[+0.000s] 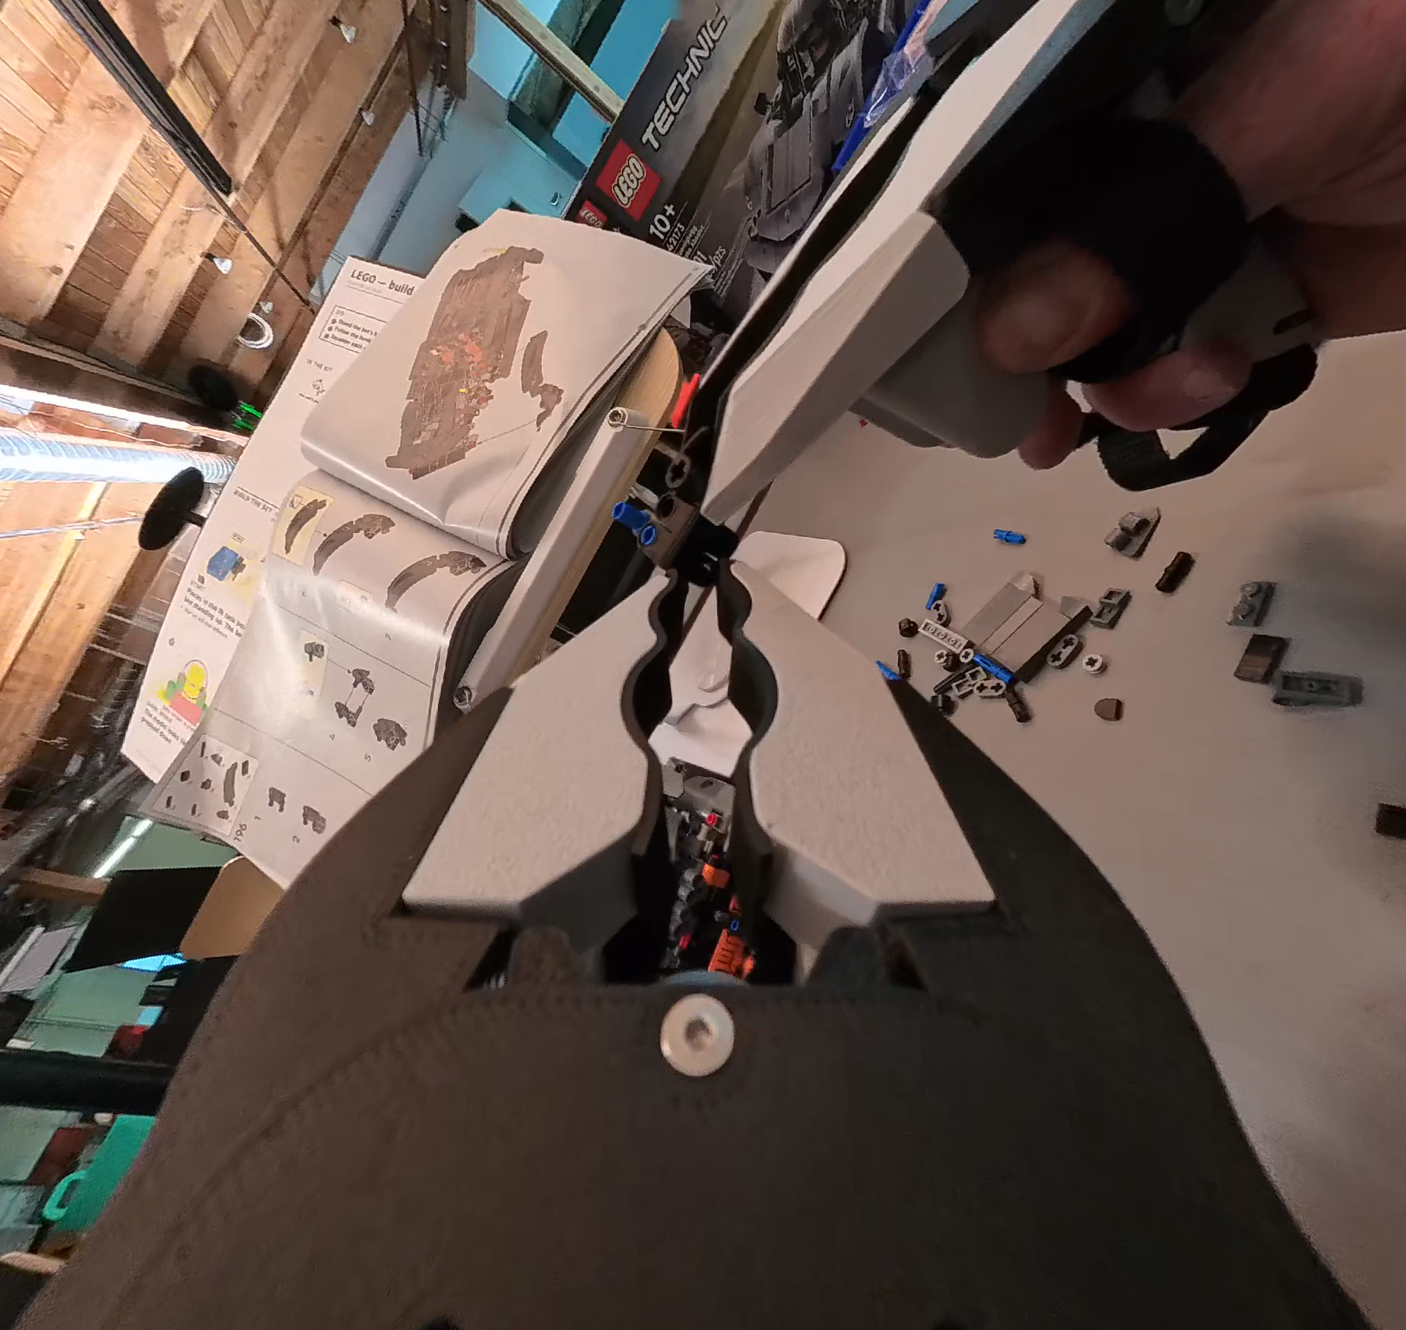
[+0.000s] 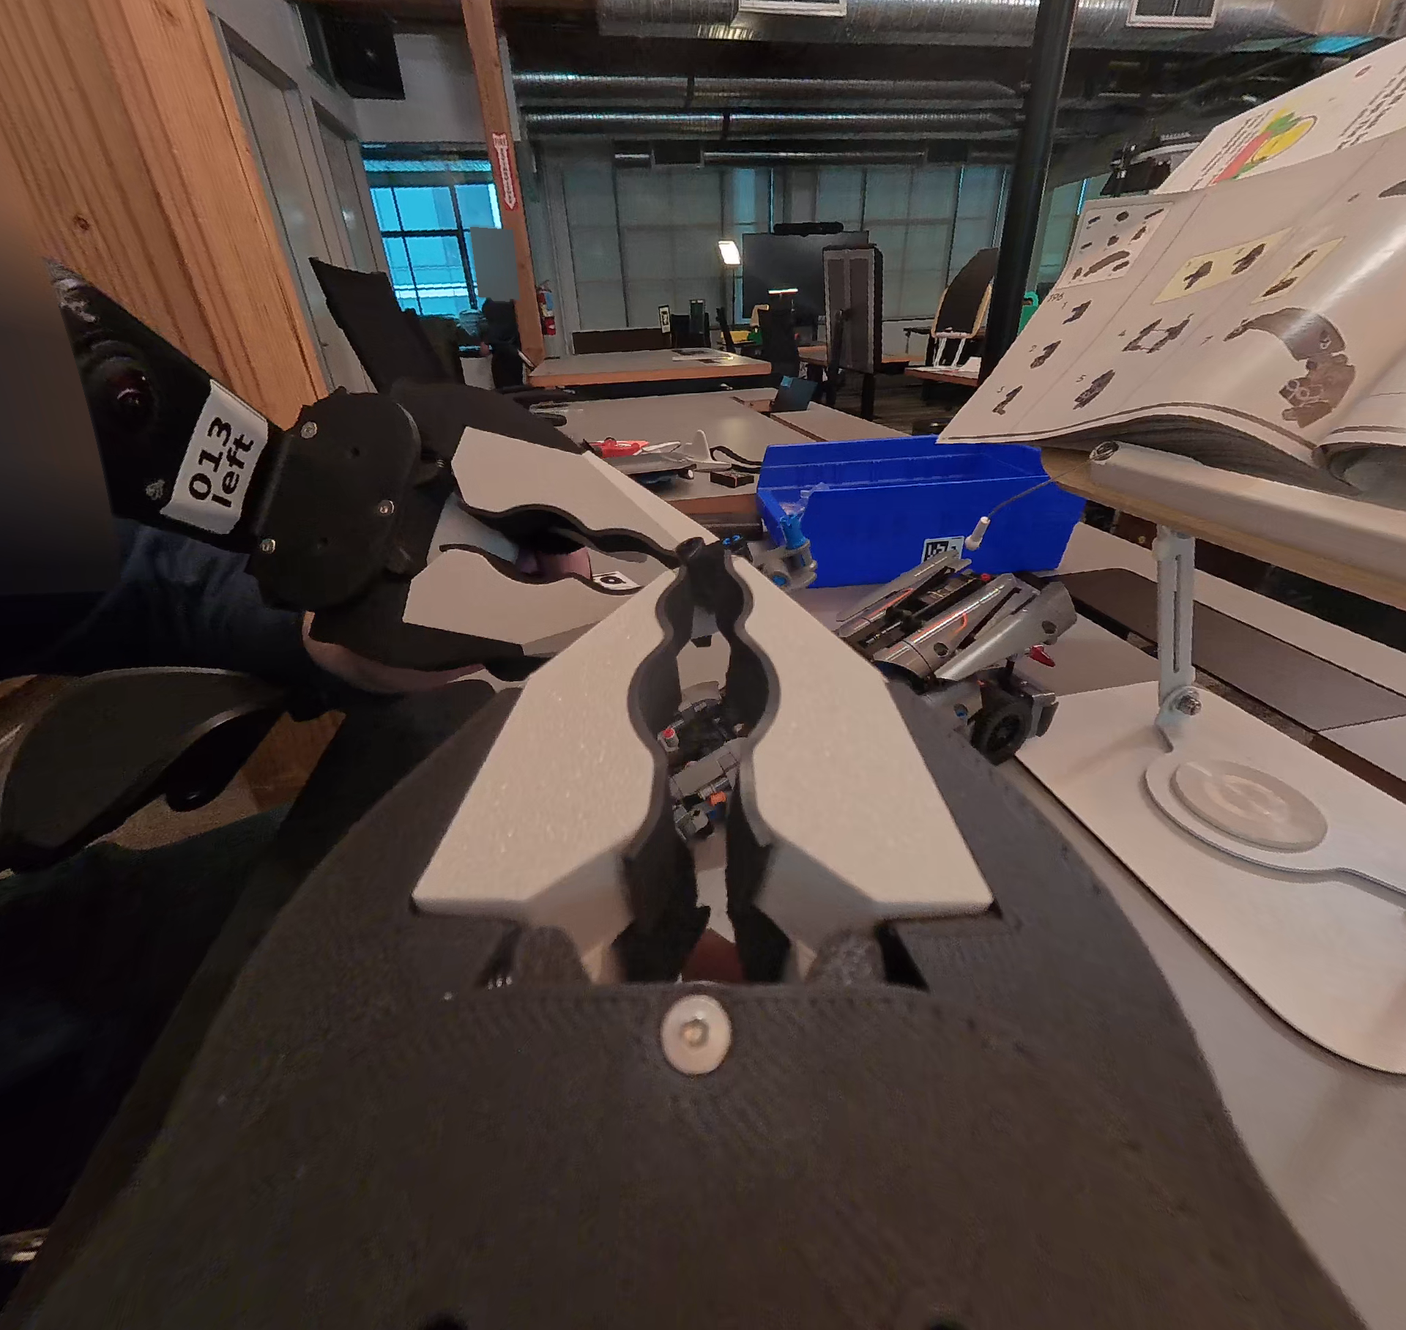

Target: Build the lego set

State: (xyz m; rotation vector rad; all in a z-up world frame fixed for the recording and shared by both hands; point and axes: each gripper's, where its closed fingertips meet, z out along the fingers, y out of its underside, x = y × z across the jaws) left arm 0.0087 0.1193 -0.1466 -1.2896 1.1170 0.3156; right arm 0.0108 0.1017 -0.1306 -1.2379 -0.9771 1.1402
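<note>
A small black lego piece point(image 1: 704, 544) sits pinched between both tongs, held above the desk point(image 1: 1065, 875); the left tongs point(image 1: 696, 570) are closed on it, and the right tongs point(image 2: 704, 570) grip it too, their wavy black pads nearly meeting; blue pins point(image 1: 635, 521) jut from an attached grey block; loose grey and black parts point(image 1: 1012, 647) lie scattered on the matte pale desk; a printed box point(image 1: 685, 152) and an open instruction booklet point(image 1: 426, 472) stand at its far edge; the left tongs' handle bears a white label.

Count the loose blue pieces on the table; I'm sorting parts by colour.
4 blue pieces on the table: one alone beyond the pile, one at the pile's far edge, one inside the pile, one against the left gripper. Others may be hidden behind the grippers.
</note>
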